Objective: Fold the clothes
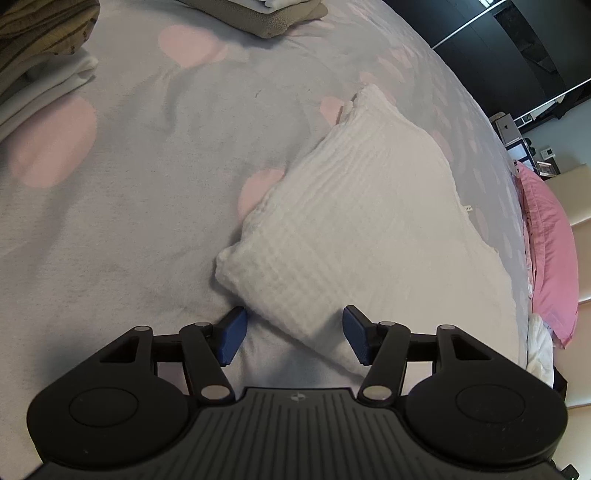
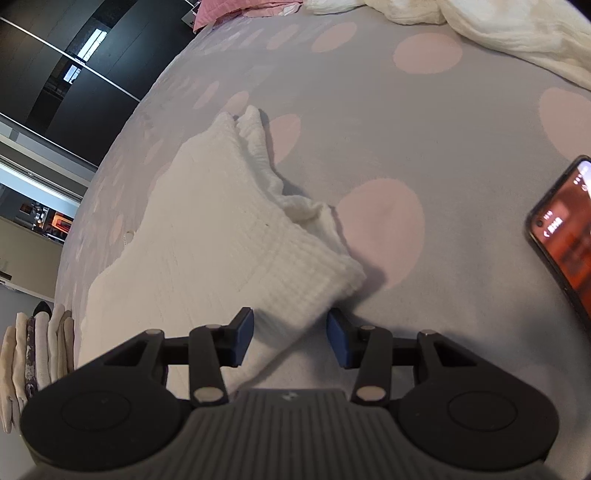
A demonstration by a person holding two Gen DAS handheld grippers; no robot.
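So we've got a white waffle towel (image 1: 354, 221) folded up on the bed (image 1: 147, 221), which has a grey sheet with pink dots. We'll use the towel as our anchor and go left to right.

Left wrist view: far left of the towel, at the bed's edge, there's a pile of folded clothes (image 1: 40, 74), brownish striped on top, white under it. Up past the towel sits a beige stack (image 1: 273, 18). The left gripper (image 1: 295, 332) is spread wide, holding nothing, its blue pads on either side of the towel's near corner. Right of the towel, a pink pillow (image 1: 550, 258) lies at the bed's edge.

Right wrist view: down left of the towel, off the bed, we see a row of folded items (image 2: 37, 354). The right gripper (image 2: 290, 336) is released too, pads straddling the towel's near right corner. We can't tell if either pad touches the fabric. Up right of the towel lies a crumpled cream cloth (image 2: 498, 29), and far right a phone (image 2: 565, 229) with its screen lit lies on the bed.
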